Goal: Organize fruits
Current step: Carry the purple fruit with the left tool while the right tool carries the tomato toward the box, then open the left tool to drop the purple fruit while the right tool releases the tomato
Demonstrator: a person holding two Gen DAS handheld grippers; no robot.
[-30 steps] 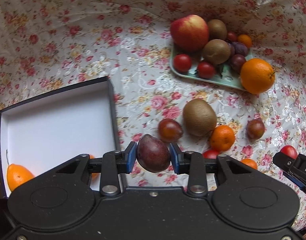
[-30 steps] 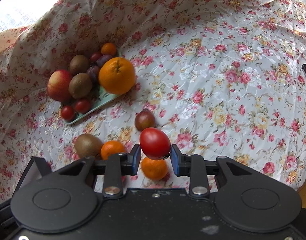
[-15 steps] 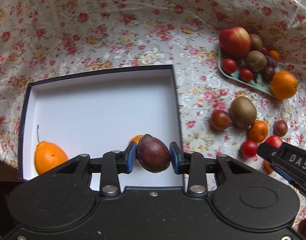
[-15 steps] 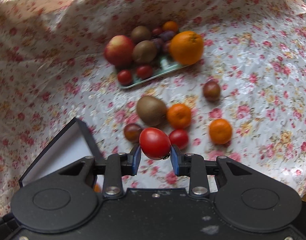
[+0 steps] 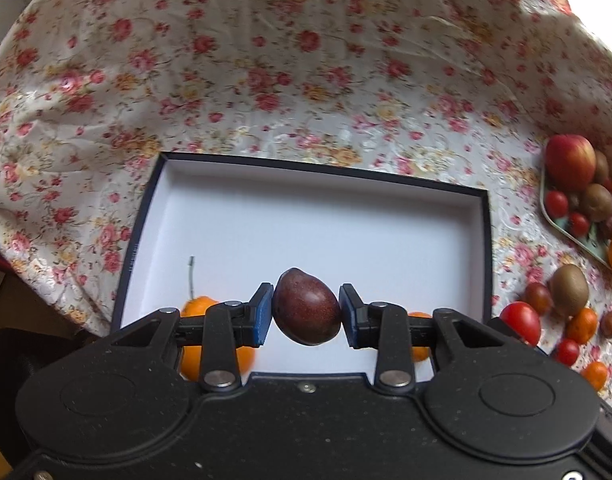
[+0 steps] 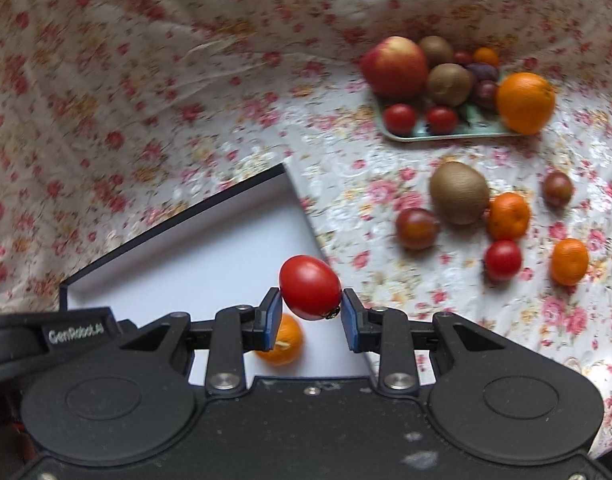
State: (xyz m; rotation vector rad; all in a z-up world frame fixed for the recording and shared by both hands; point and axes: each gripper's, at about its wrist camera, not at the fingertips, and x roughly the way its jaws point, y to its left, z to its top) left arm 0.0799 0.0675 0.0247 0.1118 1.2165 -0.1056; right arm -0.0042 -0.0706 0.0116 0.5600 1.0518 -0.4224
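Observation:
My left gripper (image 5: 306, 314) is shut on a dark purple plum (image 5: 306, 306) and hangs over the near part of the black box with a white inside (image 5: 306, 220). Two small oranges (image 5: 198, 308) lie in the box, partly hidden behind the fingers. My right gripper (image 6: 310, 312) is shut on a red tomato (image 6: 309, 287) above the box's right corner (image 6: 210, 264), with one orange (image 6: 284, 340) under it. In the left wrist view that tomato (image 5: 521, 322) shows at the right.
A green tray (image 6: 457, 130) at the far right holds an apple (image 6: 394, 66), kiwis, plums and tomatoes, with a big orange (image 6: 525, 102) at its edge. A kiwi (image 6: 459, 193), mandarins, tomatoes and plums lie loose on the floral cloth (image 5: 266, 80) right of the box.
Both grippers have swung left, each still holding its fruit. The left one is now over the box; the right one has come over the box's right corner.

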